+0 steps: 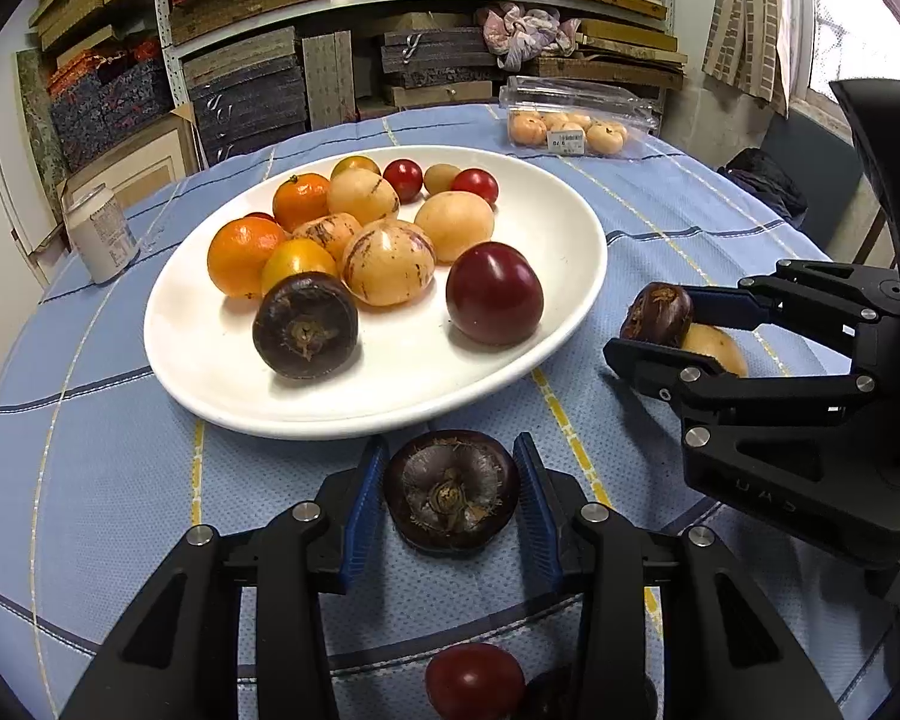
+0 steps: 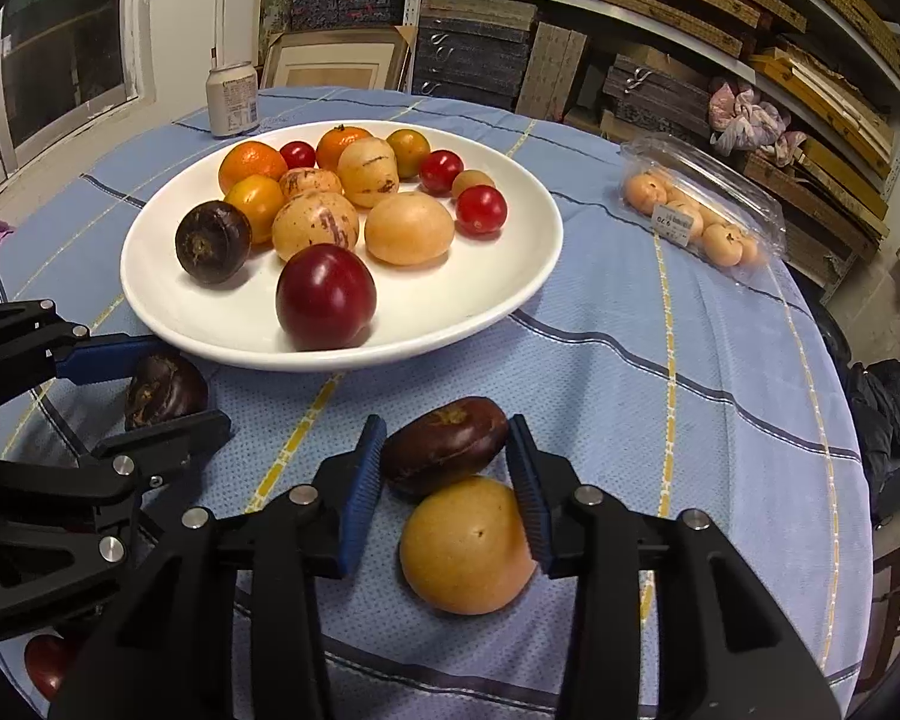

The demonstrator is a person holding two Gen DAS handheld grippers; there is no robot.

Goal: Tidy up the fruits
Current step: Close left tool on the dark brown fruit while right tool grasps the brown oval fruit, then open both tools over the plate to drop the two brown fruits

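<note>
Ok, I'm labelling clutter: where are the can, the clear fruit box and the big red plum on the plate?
can [image 2: 232, 99], right wrist view, label
clear fruit box [image 2: 705, 204], right wrist view, lid
red plum [image 1: 494, 293], left wrist view, front skin

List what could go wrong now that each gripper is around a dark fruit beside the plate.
1. The right gripper closes on a dark purple fruit that touches a yellow fruit; lifting may roll that one.
2. The left gripper holds a round dark fruit near the white plate; it might clip the rim.

Crowded shelves [image 1: 342, 12] — window [image 2: 60, 48] beside
</note>
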